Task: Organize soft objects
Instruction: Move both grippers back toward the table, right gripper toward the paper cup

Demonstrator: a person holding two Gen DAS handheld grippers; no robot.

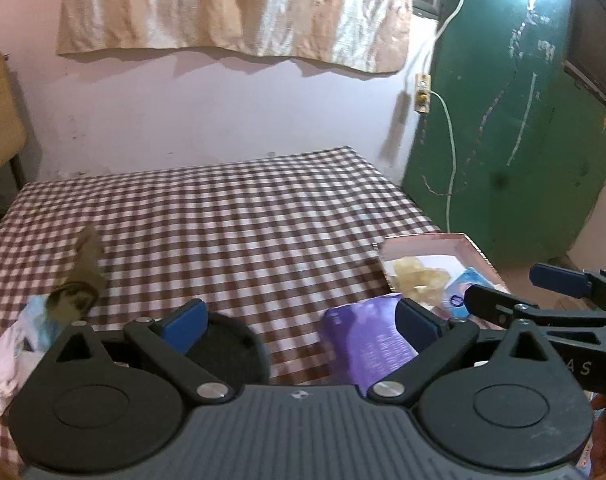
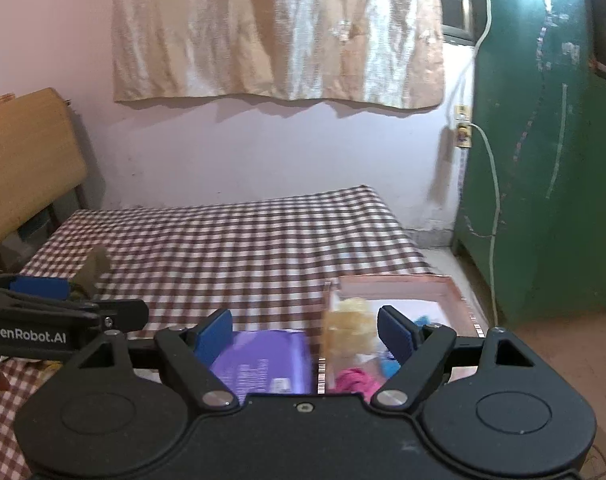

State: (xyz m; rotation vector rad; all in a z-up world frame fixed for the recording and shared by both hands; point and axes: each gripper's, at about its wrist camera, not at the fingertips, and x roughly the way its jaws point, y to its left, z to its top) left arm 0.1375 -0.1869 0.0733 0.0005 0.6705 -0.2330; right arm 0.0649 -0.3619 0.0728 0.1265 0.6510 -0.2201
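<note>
From your left wrist view, your left gripper [image 1: 301,322] stands spread wide with nothing between its blue pads. The purple packet [image 1: 367,344] lies on the checked bedspread [image 1: 231,216] just under and behind the right-hand pad, its long axis running away from you and slightly leftward. Beyond it, ahead and to the right, sits the pink box [image 1: 479,250] holding soft things already. Off to the left of the claw lie a brown sock [image 1: 81,276] and a pale bundle [image 1: 11,356]; a dark round thing [image 1: 227,352] sits just behind the left pad.

From your right wrist view, your right gripper [image 2: 305,334] is also spread and empty. The packet [image 2: 259,360] lies below the jaws, toward the left pad, touching or nearly touching the box wall [image 2: 323,340]. Both claws are close to it; I judge the right sits more squarely above it, with the box immediately right.
</note>
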